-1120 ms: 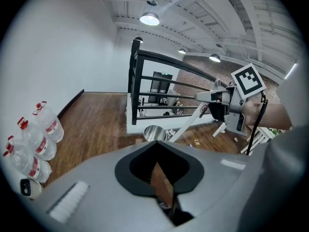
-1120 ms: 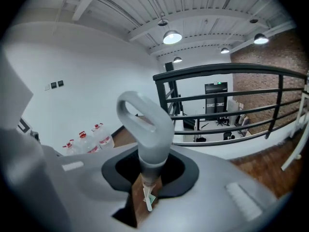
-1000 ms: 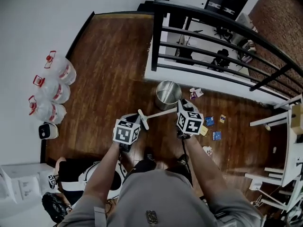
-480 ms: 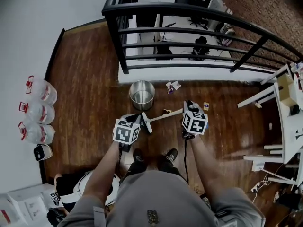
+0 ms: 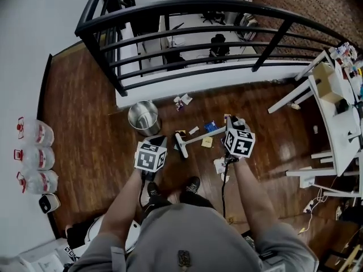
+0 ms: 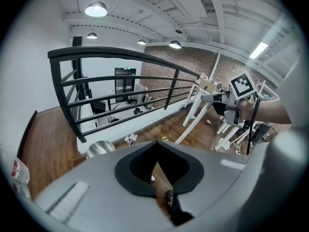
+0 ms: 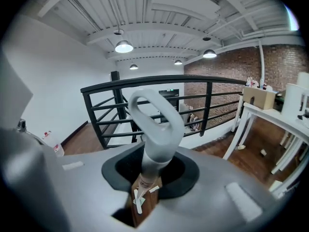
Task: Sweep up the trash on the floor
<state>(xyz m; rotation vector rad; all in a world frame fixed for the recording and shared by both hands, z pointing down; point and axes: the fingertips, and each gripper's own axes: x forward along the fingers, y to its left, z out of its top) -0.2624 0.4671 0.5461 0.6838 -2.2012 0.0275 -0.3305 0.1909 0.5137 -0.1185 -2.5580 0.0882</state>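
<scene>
Jaws of right gripper (image 5: pixel 229 126) clamp broom handle (image 7: pixel 155 124); its label (image 7: pixel 143 181) unreadable.

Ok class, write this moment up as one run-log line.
left gripper: shut | right gripper: shut on broom handle | trash: scattered on floor | metal bin: upright

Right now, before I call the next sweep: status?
Left hand-held gripper shut, load unclear. Right hand-held gripper shut on broom handle. Trash scattered beside brush head, unswept. Metal bin nearby, apart.
</scene>
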